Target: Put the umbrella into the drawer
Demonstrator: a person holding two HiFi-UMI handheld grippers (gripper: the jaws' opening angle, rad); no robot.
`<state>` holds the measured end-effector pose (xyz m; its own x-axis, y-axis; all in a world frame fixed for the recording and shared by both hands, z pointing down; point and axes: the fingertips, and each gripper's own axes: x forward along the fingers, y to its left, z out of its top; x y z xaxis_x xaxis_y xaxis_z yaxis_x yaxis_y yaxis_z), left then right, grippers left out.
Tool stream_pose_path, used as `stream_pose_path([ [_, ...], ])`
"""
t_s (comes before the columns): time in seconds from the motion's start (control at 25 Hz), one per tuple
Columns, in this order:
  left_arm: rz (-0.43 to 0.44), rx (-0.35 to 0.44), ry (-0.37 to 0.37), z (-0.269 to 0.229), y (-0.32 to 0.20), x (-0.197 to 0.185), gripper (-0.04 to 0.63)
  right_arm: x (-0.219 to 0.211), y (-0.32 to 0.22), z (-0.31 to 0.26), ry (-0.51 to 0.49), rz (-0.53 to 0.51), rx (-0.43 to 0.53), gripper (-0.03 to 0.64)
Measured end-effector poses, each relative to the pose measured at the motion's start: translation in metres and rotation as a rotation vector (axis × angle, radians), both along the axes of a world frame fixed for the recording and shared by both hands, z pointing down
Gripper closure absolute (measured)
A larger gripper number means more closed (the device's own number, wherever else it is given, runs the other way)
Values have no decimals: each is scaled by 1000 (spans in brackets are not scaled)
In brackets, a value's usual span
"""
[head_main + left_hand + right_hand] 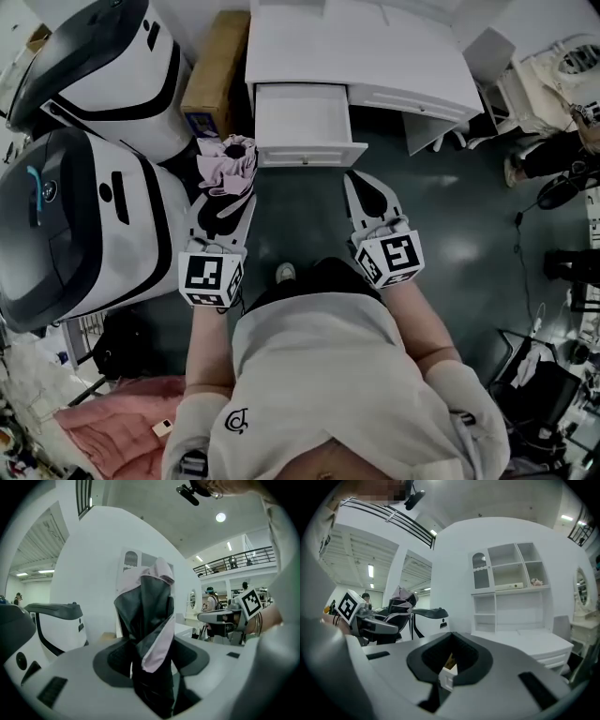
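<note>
A folded pink and black umbrella (228,157) stands up between the jaws of my left gripper (223,194), which is shut on its lower part. In the left gripper view the umbrella (149,603) fills the gap between the jaws of the left gripper (151,663). The white drawer (302,120) is pulled out of the white desk (375,49) just ahead and looks empty. My right gripper (370,199) hovers below the drawer's front right corner, jaws together, holding nothing. The right gripper view shows the left gripper (377,620) with the umbrella (401,597) off to its left.
Two large white and black machines (89,187) stand close on the left. A cardboard box (216,67) leans beside the desk. A white shelf unit (508,588) rises behind the desk. A person's legs and cables (553,169) are at the right; pink cloth (103,431) lies lower left.
</note>
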<state>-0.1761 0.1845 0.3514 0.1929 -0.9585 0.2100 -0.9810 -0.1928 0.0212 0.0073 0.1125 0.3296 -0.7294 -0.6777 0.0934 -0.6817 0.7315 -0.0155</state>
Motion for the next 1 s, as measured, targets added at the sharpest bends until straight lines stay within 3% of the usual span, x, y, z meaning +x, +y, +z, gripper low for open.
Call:
stream_pose_path([
  [0.76,146,-148,-84,58,-238,16,354,-2,-222,33,-49,46,-49,611],
  [1.0,244,-217,-143,102,-309,37,354,7,-284,54,-47,32,-80,611],
])
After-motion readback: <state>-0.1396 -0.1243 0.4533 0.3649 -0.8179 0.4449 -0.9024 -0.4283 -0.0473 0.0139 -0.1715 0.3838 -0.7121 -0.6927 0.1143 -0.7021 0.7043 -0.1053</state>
